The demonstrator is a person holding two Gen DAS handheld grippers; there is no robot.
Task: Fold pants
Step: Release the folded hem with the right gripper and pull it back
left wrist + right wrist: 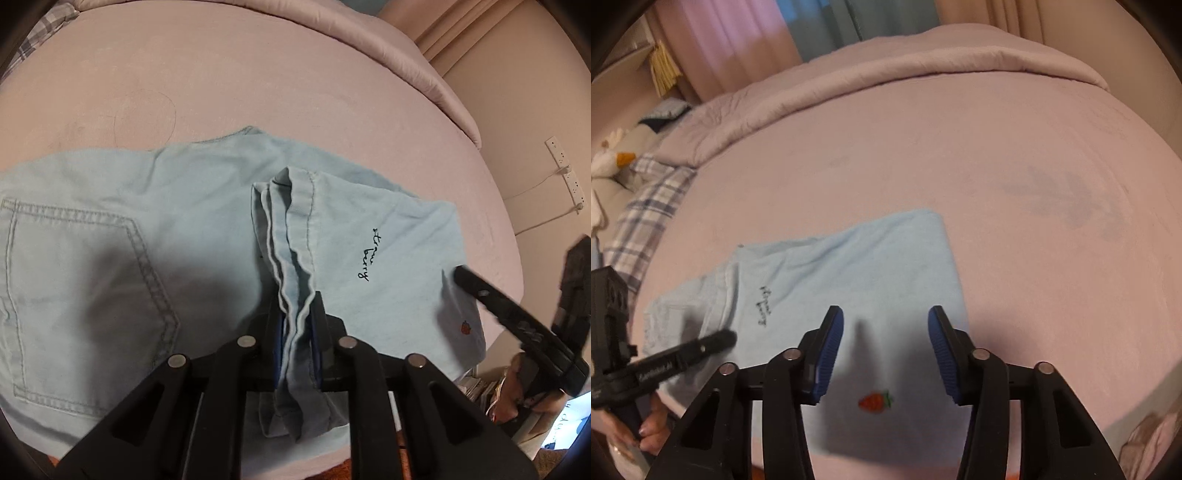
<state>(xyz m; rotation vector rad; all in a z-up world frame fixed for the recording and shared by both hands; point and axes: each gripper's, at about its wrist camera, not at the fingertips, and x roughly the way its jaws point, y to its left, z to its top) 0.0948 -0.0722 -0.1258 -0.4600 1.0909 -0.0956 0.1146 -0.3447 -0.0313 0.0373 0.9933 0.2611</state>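
Pants (155, 236) lie on the bed (295, 74), hems pinched tight in the left gripper (297, 332) at 6 o'clock, while the right gripper (885, 354) hovers half-open and empty over cloth; slack layers may slip, skewing the fold.

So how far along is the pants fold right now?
Partway. The light blue pants lie on the pink bed, legs apparently already doubled back toward the pocket end. In hand: the left gripper is shut on the bunched hems. The right gripper hovers open above the strawberry patch. Left: gripping that side and finishing the fold.
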